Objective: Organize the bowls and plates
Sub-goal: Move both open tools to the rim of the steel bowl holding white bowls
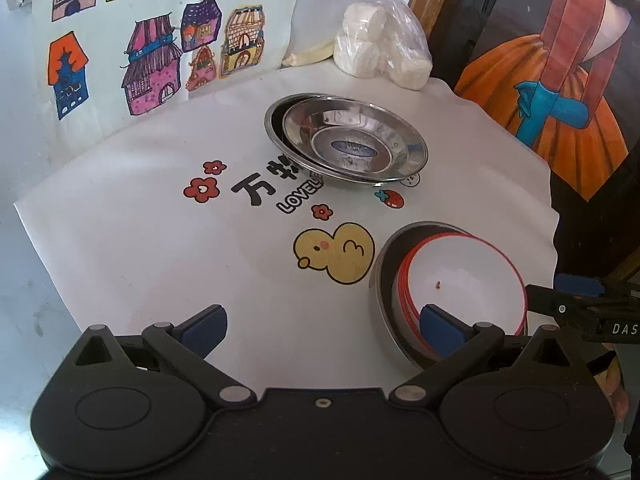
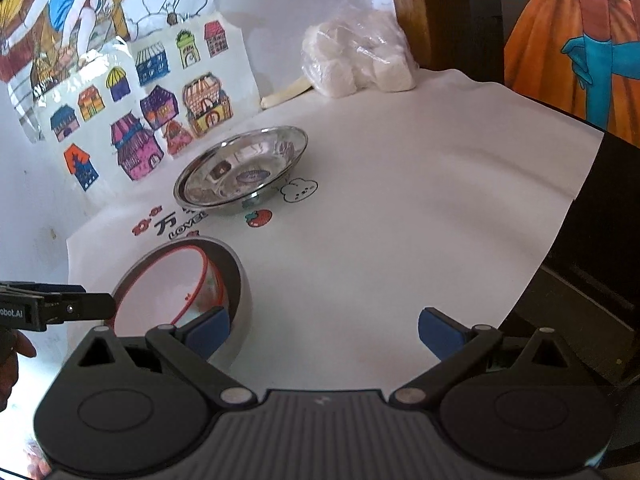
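Two steel plates [image 1: 348,140] sit nested, the upper one shifted a little off the lower, near the far middle of the counter [image 1: 120,240], partly covering the printed lettering on the white cloth. Nearer, toward the right edge as the left wrist view shows it, a stack of white bowls with red rims [image 1: 464,276] rests inside a grey metal bowl [image 1: 384,280]; a small dark speck lies on the top bowl's inside. A yellow duck print [image 1: 334,252] lies on the cloth just beside that stack. The left gripper [image 1: 324,320] hangs over the near part of the counter with its blue-padded fingers [image 1: 204,326] spread wide and holding nothing, its right pad in front of the bowl stack's near rim. The right gripper [image 2: 324,330] is likewise spread wide and empty, its left pad against or just in front of the grey bowl's wall; contact cannot be told. At the far edge a clear bag of white lumps [image 1: 380,48] rests, next to a sheet of drawn houses [image 1: 152,52] leaning on the wall.
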Demonstrator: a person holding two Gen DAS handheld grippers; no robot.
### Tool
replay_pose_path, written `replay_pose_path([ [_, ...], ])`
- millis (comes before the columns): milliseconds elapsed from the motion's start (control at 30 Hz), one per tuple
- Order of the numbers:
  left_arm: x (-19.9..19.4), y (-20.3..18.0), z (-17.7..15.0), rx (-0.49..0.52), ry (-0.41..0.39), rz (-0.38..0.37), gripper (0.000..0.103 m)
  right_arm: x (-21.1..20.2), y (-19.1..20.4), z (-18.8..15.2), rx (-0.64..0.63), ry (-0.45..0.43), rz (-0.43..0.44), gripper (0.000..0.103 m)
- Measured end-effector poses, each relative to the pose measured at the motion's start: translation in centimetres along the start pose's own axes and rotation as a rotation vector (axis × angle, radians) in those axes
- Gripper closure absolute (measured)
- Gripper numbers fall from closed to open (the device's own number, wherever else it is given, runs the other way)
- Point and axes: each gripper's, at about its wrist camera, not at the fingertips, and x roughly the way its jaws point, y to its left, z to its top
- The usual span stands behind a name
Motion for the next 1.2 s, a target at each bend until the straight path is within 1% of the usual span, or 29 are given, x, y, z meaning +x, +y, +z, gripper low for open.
replay_pose_path([
  [200,0.1,-0.1,0.3,0.007,0.009,0.008,0.001,0.3,0.1,0.1,0.0,0.005,0.007,0.0],
  [567,0.4,-0.1,0.6,0.027,0.055,0.047,0.001,0.4,0.2,0.1,0.0,0.011,0.012,0.0],
  [733,0.5,-0.4,0.8,0.052,0.06,0.062,0.001,0.5,0.4,0.1,-0.01,0.018,0.004,0.0],
  [967,0.8,-0.6,0.9,0.067,0.068,0.084,0.001,0.8,0.8,0.2,-0.031,0.027,-0.014,0.0],
  [1200,1.2,-0.7,1.1,0.073,0.075,0.104,0.001,1.0,0.8,0.2,-0.028,0.033,-0.013,0.0],
])
